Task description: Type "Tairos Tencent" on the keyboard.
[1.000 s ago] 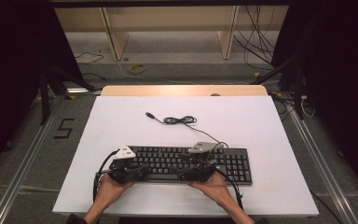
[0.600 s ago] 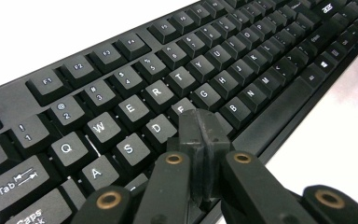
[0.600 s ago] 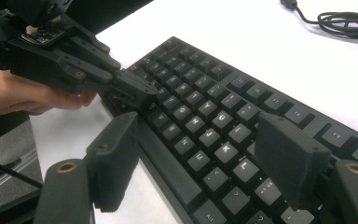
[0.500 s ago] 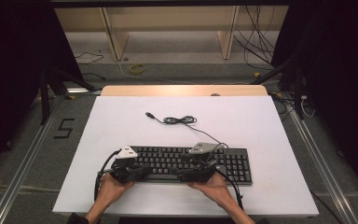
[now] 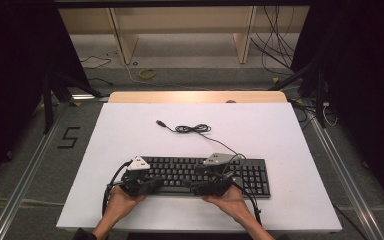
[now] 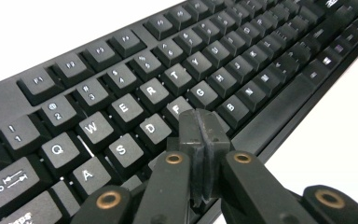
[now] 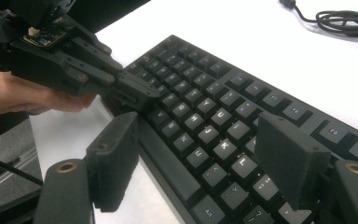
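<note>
A black keyboard [image 5: 200, 172] lies near the front of the white table [image 5: 280, 130]. My left gripper [image 5: 159, 183] is shut with nothing between its pads. In the left gripper view its closed tip [image 6: 200, 128] sits low over the keyboard [image 6: 242, 60], by the D and F keys. My right gripper [image 5: 189, 185] points left over the keyboard's middle. In the right gripper view it [image 7: 200, 158] stands open above the keyboard [image 7: 214, 112], around the K and L keys. That view also has the left gripper [image 7: 137, 93] coming in from the upper left.
The keyboard's cable [image 5: 192, 129] lies coiled behind it, with its USB plug [image 5: 160, 122] loose on the table. A wooden board [image 5: 197, 96] runs along the table's far edge. Metal rails and a floor mark "5" [image 5: 69, 137] flank the table.
</note>
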`<state>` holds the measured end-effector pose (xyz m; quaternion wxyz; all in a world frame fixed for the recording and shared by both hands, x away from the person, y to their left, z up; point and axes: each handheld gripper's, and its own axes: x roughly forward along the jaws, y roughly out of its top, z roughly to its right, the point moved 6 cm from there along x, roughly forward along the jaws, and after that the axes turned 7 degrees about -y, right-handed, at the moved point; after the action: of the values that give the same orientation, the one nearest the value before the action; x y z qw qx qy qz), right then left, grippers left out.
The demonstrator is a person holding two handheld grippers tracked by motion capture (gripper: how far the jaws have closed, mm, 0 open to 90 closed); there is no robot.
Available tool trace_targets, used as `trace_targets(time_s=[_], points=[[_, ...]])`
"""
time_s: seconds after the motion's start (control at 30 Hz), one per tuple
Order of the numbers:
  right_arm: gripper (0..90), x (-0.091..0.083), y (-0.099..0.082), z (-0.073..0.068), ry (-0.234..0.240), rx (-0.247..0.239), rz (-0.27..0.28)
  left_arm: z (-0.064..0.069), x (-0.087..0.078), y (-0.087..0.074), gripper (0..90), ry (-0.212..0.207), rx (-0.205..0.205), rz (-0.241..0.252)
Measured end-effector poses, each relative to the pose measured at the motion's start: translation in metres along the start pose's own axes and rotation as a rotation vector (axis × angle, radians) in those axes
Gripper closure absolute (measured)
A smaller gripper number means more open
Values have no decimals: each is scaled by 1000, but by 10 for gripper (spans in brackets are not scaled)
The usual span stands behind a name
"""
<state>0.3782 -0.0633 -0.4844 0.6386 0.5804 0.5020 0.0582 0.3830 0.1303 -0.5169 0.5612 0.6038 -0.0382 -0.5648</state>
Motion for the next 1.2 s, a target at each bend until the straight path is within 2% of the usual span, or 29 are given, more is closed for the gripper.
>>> trace_targets(time_s=[0.23, 0.37, 0.43, 0.5, 0.63, 0.8, 1.2], points=[[316, -1, 0, 1, -3, -1, 3, -1, -8, 6, 852, -16, -26, 66], [316, -1, 0, 0, -1, 0, 2, -2, -11, 8, 770, -34, -42, 94], [316, -1, 0, 0, 0, 1, 1, -3, -12, 9, 673, -39, -54, 107], [316, -1, 0, 0, -1, 2, 2, -3, -14, 10, 631, -46, -60, 119], [316, -1, 0, 0, 1, 1, 4, -5, -15, 12, 528, -42, -82, 137], [316, 0, -1, -1, 2, -1, 0, -10, -18, 14, 450, -27, -111, 155], [316, 0, -1, -3, 10, -3, 3, -22, -21, 18, 356, -3, -157, 197]])
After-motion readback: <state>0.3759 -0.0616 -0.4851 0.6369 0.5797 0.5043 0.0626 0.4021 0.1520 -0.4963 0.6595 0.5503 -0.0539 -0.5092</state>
